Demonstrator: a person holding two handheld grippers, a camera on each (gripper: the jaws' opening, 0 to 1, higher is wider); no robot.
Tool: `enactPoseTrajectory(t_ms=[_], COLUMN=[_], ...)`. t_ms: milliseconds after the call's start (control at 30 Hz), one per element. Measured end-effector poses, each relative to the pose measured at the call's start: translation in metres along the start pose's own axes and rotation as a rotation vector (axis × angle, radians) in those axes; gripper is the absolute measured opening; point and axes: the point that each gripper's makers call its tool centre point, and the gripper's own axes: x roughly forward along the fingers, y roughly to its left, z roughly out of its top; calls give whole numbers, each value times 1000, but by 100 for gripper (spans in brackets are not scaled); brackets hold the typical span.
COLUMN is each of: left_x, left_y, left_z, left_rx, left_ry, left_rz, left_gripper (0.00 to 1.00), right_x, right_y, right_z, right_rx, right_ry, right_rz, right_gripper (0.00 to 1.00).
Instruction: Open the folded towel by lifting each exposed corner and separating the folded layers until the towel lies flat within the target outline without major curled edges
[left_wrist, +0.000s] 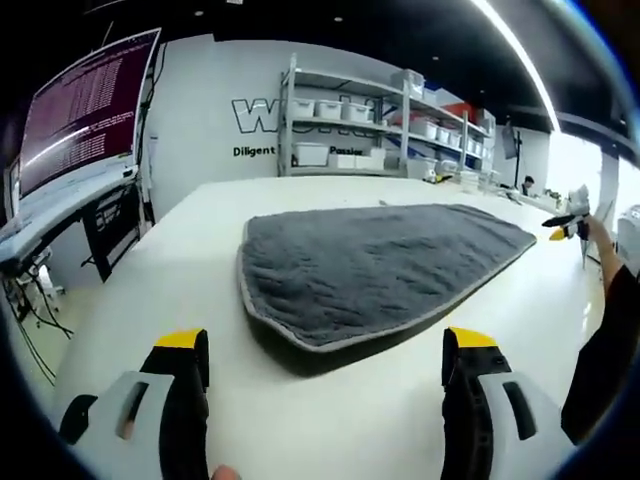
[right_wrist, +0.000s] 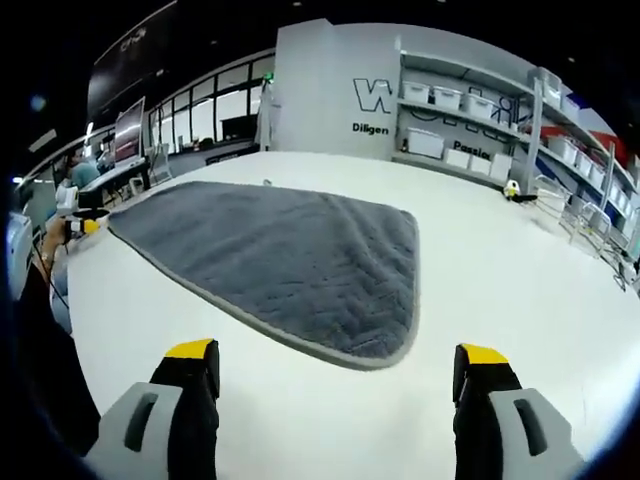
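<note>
Grey towel (left_wrist: 370, 270) flat on white table (left_wrist: 180, 300), outline indiscernible; both grippers' jaws released.

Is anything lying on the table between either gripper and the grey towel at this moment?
Nothing visible. Bare white table separates the open left gripper from the towel; likewise for the open right gripper and the towel's near edge.
</note>
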Motion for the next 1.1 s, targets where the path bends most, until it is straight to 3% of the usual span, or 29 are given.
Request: enactPoseTrajectory(t_ms=[400,1100], left_x=[-4,-4], left_y=[1,-1], left_z=[-5,1], left_rx=[-10,-4], left_ry=[6,-5], left_rz=[1,-5], left_gripper=[95,94], right_x=[-3,-4], right_y=[4,5], right_z=[3,6], right_rx=[3,2], right_ry=[-3,3], right_rz=[8,9], right_gripper=[99,99])
